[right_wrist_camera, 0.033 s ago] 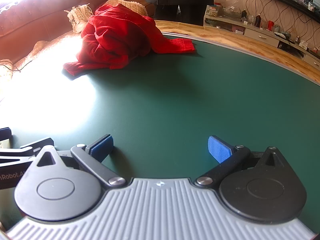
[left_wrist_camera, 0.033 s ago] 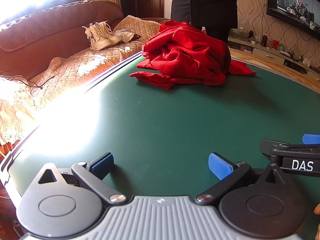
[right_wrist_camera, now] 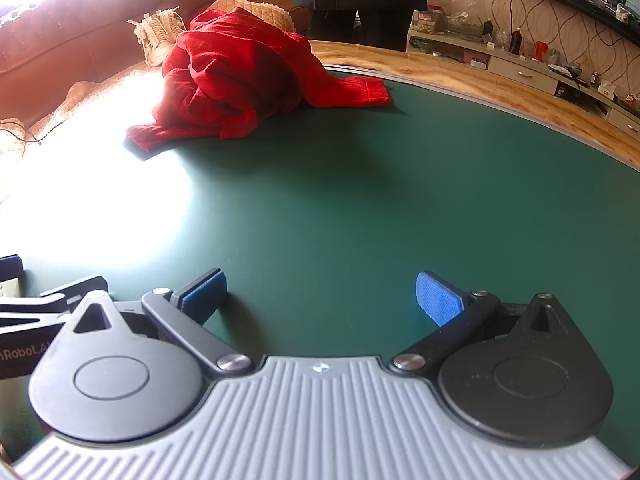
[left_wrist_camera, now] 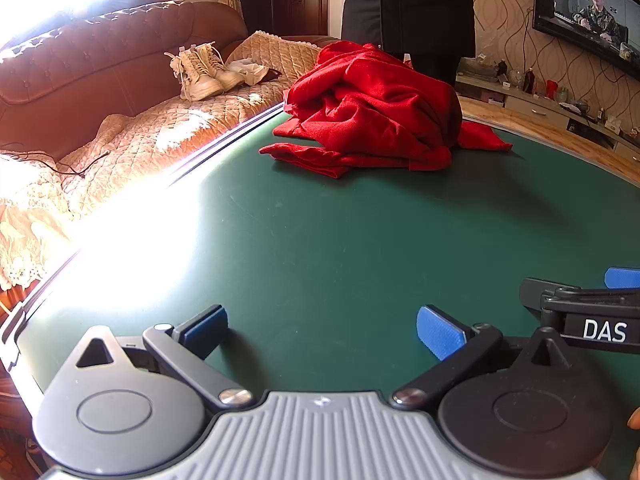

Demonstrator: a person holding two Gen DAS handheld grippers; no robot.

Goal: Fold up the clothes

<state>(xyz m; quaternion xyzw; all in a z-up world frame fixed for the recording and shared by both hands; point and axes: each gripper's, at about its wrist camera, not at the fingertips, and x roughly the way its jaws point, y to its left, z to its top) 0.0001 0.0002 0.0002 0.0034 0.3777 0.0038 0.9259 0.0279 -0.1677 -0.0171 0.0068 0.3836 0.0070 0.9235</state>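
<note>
A crumpled red garment (left_wrist_camera: pixel 372 120) lies in a heap at the far side of the green table (left_wrist_camera: pixel 320 240), one sleeve trailing to the right. In the right wrist view the garment (right_wrist_camera: pixel 240 80) sits far left. My left gripper (left_wrist_camera: pixel 322 328) hovers low over the near part of the table, open, nothing between its blue pads (left_wrist_camera: pixel 438 330). My right gripper (right_wrist_camera: pixel 320 300) is open too and holds nothing, well short of the cloth. The two grippers stand side by side: the right one's finger (left_wrist_camera: pixel 580 312) shows at the left view's right edge.
A brown sofa (left_wrist_camera: pixel 100 80) with a quilted cover runs along the table's left side, white boots (left_wrist_camera: pixel 200 72) on it. A person in dark clothes (left_wrist_camera: pixel 408 8) stands behind the table. A low shelf with bottles (left_wrist_camera: pixel 540 100) and a TV (left_wrist_camera: pixel 592 12) line the right wall. Sun glare whitens the table's left.
</note>
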